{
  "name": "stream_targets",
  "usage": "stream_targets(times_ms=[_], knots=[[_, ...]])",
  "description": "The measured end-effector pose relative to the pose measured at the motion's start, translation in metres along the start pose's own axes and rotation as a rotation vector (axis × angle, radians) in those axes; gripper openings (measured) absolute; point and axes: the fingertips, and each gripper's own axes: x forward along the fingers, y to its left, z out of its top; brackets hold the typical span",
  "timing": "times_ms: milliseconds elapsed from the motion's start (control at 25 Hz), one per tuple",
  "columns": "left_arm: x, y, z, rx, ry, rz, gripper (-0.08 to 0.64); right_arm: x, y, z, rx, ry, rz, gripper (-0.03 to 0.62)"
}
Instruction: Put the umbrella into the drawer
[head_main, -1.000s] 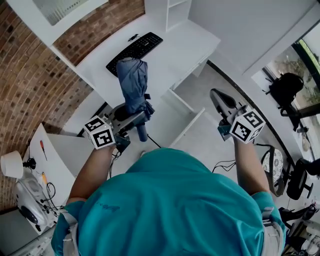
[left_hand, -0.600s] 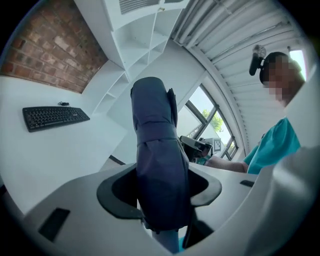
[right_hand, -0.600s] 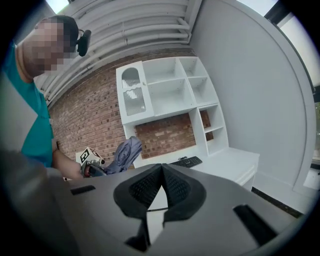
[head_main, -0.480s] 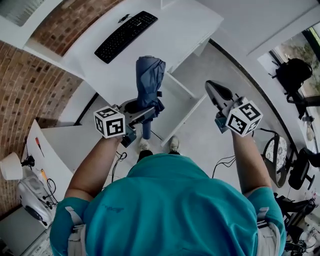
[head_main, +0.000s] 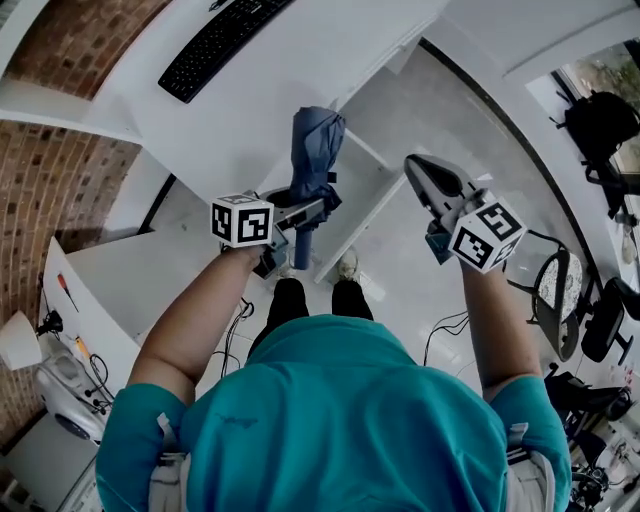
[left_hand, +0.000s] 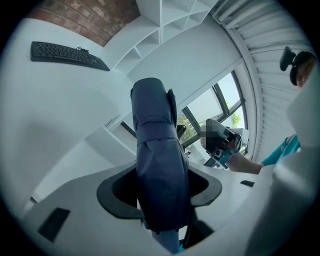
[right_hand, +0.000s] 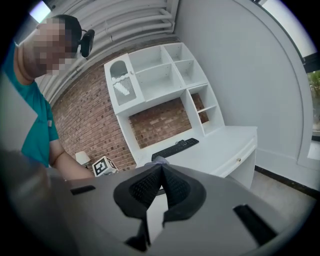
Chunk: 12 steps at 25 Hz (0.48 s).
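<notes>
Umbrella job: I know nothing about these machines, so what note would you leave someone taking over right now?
Left tool: shut on the folded blue umbrella.
Right tool: shut, empty.
Drawer: pulled out under the desk; the umbrella is held close by it, not inside.
Done: umbrella picked up, drawer open.
Left: lower the umbrella into the drawer and let go, then probably push the drawer shut.

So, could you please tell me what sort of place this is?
Probably a home office or study: a white desk bearing a black computer keyboard, and white open wall shelves set against a red brick wall.
</notes>
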Motion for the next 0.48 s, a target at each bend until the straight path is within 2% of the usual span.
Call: stream_targets(times_ms=[240, 480], knots=[[0.036, 0.029, -0.023, -0.016, 0.069, 0.044, 0.239, 0.000, -0.010, -0.025, 0.027, 0.014, -0.003, 0.023], [0.061, 0.060, -0.041, -0.088, 0.082, 0.073, 0.239, 0.001, -0.020, -0.042, 0.049, 0.011, -0.013, 0.023]])
